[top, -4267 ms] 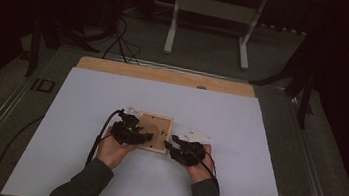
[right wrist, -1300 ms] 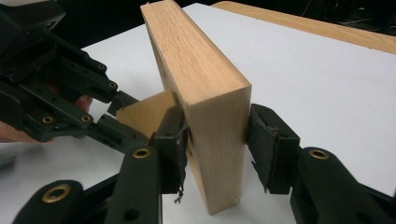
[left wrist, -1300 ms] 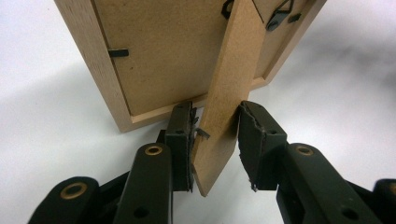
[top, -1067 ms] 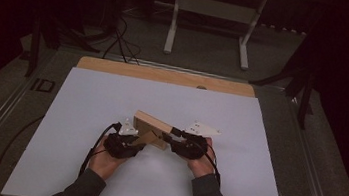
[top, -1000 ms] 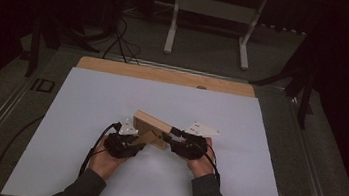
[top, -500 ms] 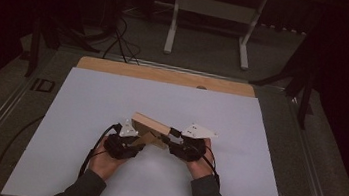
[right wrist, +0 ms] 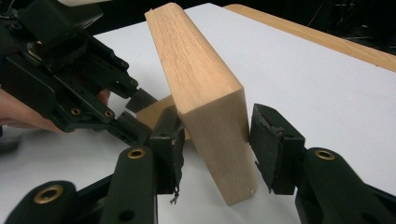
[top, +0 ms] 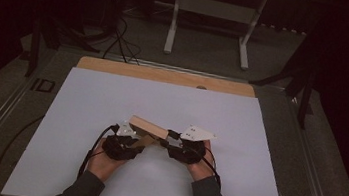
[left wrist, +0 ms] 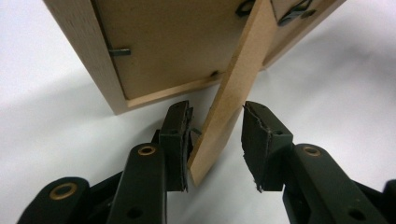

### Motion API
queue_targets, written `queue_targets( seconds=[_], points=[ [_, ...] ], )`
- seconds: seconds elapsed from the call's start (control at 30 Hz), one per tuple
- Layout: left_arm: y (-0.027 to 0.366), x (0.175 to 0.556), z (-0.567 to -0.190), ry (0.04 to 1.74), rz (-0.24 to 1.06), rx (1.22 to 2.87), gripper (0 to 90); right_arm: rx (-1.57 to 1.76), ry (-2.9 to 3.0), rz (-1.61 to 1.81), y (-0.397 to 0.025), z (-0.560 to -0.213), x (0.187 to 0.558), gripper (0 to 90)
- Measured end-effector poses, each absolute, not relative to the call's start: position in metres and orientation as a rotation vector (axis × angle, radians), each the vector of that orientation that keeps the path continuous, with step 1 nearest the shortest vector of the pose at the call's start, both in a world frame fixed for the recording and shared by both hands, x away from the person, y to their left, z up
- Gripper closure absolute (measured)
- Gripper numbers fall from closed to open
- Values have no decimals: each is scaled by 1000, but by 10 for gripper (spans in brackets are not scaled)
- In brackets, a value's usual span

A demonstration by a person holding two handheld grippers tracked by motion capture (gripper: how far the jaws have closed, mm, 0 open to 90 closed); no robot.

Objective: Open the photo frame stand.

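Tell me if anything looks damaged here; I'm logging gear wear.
The rubber pads on the right tongs look frayed, with a loose shred hanging. The left tongs pads look ragged too. The wooden frame looks intact.

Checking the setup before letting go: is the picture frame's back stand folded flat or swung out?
Swung out. The stand angles away from the frame back, passing between the left tool jaws, which stand apart around it.

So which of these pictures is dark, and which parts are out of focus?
High view: dim, floor almost black, white table lit. Left gripper view: bright, frame top soft, stand sharper. Right gripper view: frame sharp, far table edge blurred.
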State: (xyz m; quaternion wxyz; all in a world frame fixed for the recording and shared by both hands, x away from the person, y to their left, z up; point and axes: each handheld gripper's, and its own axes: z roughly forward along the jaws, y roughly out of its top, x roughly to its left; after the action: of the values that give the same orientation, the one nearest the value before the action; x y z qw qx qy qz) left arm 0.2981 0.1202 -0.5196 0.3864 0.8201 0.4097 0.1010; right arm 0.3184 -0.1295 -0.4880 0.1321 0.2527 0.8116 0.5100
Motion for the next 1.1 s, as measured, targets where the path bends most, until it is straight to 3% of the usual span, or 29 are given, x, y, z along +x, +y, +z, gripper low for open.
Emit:
queue_targets(
  seconds=[0.27, 1.1],
  points=[
    [130, 299, -520, 1006, 79, 2048, 593, 723, 2370, 1468, -131, -487, 315, 574],
    [140, 296, -518, 966, 13, 2033, 587, 642, 2446, 1468, -132, -486, 307, 539]
  ],
)
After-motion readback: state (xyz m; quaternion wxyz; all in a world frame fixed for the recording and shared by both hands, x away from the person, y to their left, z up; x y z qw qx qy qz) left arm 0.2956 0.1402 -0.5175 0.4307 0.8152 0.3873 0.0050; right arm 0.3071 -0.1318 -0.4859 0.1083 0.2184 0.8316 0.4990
